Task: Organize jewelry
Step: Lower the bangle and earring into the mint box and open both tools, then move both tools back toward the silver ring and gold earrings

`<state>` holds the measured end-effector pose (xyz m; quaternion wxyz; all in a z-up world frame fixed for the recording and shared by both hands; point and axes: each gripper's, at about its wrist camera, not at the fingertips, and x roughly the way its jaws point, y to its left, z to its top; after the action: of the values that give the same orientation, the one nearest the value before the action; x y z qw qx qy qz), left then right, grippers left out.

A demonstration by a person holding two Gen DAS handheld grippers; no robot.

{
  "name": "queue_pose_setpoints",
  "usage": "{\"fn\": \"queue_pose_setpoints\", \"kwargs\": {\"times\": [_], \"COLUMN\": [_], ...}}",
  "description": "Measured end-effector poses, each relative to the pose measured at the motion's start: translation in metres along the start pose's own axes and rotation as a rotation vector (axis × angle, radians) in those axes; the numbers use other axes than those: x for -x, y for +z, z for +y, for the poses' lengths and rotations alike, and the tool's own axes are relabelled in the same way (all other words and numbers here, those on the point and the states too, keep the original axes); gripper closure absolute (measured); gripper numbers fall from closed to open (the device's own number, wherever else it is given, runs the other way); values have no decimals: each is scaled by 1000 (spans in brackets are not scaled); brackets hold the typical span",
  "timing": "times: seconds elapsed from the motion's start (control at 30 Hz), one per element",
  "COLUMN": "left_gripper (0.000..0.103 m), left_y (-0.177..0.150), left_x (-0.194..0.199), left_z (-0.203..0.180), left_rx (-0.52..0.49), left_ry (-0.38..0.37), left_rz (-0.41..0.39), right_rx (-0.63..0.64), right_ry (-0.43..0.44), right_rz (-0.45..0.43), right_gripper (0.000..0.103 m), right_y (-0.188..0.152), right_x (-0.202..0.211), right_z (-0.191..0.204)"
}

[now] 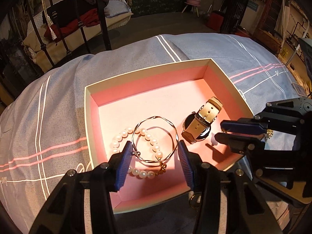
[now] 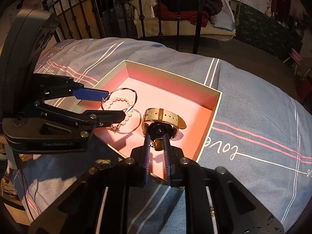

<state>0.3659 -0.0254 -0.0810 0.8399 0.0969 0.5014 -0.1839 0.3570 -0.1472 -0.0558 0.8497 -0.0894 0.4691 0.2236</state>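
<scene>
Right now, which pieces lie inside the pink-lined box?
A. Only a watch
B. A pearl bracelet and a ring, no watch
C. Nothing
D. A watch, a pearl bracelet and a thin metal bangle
D: inside the pink-lined box lie the watch with its beige strap, the pearl bracelet and the thin metal bangle, which overlaps the pearls.

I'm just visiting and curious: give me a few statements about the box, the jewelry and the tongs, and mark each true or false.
1. The watch lies inside the pink-lined box. True.
2. The pearl bracelet lies on the bedspread outside the box. False: it is in the box.
3. The left tongs grip the gold bangle. True.
4. The right tongs stand wide open and empty. False: they are nearly shut on a small brownish piece.
5. The box has a lid on. False: it is open.
</scene>
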Motion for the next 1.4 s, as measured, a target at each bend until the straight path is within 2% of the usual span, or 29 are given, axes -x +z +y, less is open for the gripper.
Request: {"fn": "queue_pose_setpoints", "kwargs": {"times": [0.23,0.43,0.5,0.83,0.9,0.93,0.97,1.03,1.23,1.4], "left_gripper": [53,38,31,10,6,6,6,6,6,11], "left_y": [-3,-10,-14,-51,-64,-71,-77,-90,-116,-125], "left_x": [6,25,33,71,78,80,82,85,82,73], "left_z": [2,4,7,13,11,9,9,7,-1,-22], "left_rx": [-9,-14,1,91,99,101,103,118,162,152], "left_ry": [37,80,85,116,122,124,125,130,92,38], "left_rz": [-17,-74,-94,-178,-194,-196,-198,-202,-204,-177], "right_rx": [14,21,23,51,52,51,48,40,-36,-79], "right_ry": [-20,-19,-25,-27,-20,-22,-29,-34,-44,-110], "right_rz": [49,59,51,-1,-18,-30,-44,-77,-145,-146], "right_gripper": [89,89,89,88,83,75,62,49,34,34], "right_y": [-1,-2,-2,-7,-9,-10,-12,-17,-43,-75], "right_x": [-16,-20,-19,-6,-1,3,7,17,50,65], "right_z": [0,1,1,8,9,9,9,8,-6,-31]}}
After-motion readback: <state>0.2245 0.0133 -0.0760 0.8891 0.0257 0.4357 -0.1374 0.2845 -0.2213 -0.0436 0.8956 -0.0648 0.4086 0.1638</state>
